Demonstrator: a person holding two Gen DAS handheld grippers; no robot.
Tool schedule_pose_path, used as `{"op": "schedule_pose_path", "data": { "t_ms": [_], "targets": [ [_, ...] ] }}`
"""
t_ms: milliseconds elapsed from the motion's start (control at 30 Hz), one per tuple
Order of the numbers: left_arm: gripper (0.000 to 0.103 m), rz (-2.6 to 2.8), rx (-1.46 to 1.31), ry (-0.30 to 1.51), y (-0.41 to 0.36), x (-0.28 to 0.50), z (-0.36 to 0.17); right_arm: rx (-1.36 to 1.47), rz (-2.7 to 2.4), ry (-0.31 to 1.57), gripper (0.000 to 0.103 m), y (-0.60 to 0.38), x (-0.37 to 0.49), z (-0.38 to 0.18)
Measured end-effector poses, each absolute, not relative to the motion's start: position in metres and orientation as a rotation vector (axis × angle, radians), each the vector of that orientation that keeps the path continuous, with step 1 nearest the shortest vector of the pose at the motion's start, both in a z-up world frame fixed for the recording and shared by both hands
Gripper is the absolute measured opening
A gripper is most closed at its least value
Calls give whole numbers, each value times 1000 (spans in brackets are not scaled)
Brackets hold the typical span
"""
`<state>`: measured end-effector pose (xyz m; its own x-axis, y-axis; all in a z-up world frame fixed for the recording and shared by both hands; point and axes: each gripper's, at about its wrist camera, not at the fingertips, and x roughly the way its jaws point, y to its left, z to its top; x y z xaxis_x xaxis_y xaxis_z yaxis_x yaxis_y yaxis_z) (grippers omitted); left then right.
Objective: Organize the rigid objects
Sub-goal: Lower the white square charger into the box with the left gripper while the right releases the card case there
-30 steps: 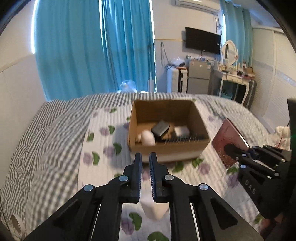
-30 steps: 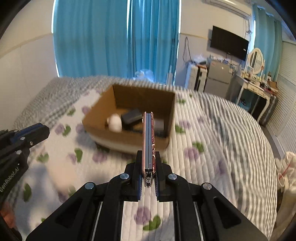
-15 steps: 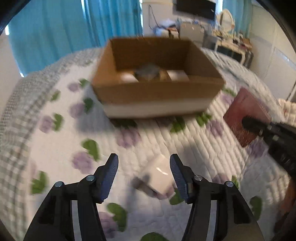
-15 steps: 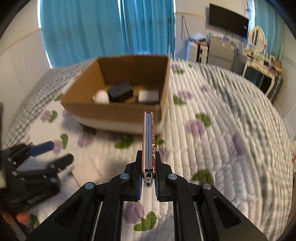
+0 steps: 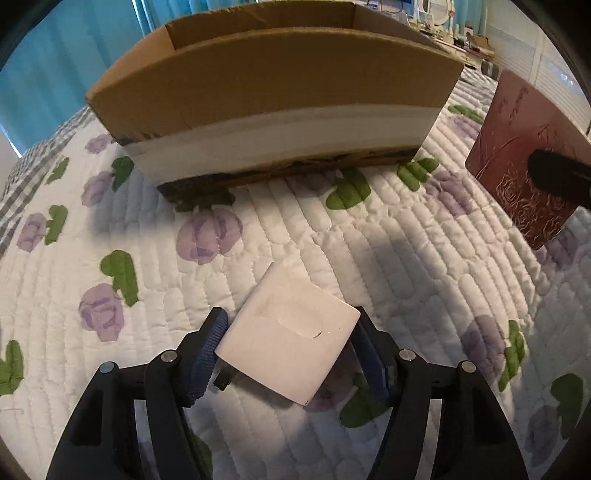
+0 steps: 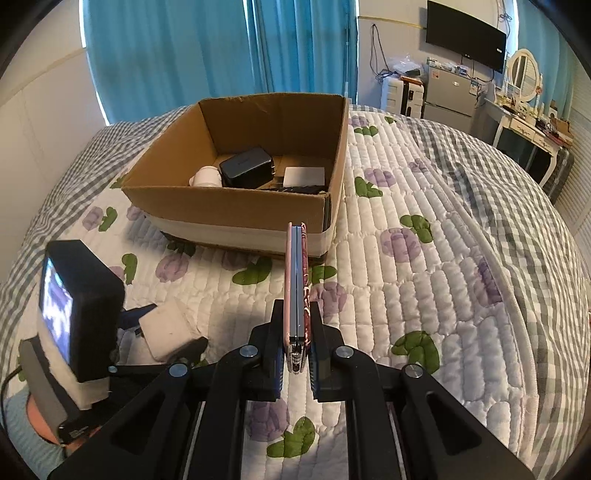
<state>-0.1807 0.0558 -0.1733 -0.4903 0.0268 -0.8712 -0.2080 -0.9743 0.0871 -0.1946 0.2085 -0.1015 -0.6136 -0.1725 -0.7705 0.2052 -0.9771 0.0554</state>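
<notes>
A white square charger lies on the flowered quilt in front of the cardboard box. My left gripper is open, its fingers on either side of the charger; it also shows in the right wrist view around the charger. My right gripper is shut on a thin dark-red patterned case, held edge-up above the quilt; the case shows flat-on in the left wrist view. The box holds a black adapter, a white round object and a white block.
The flowered quilt covers a checked bed. Blue curtains hang behind the box. A fridge, a dressing table and a wall TV stand at the far right.
My left gripper opened, dropped toward the quilt and moved in around the white charger. My right gripper kept its hold on the case and moved a little nearer the box.
</notes>
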Motion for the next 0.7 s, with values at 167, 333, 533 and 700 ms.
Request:
{"op": "schedule_pose_path", "data": {
  "t_ms": [167,333,533,700],
  "targets": [
    [68,2662,-1423,144,45,-167,-130,1231,-2661,68,10,207,-191,-91],
    [68,2764,-1262,132,33,-159,-66,1164,-2671,83,10,201,-197,-64],
    [68,2814,-1113,68,23,-201,-1,984,-2721,175,10,187,-223,2],
    [68,2844,-1060,111,31,-252,20,923,-2750,192,10,178,-276,32]
  ]
}}
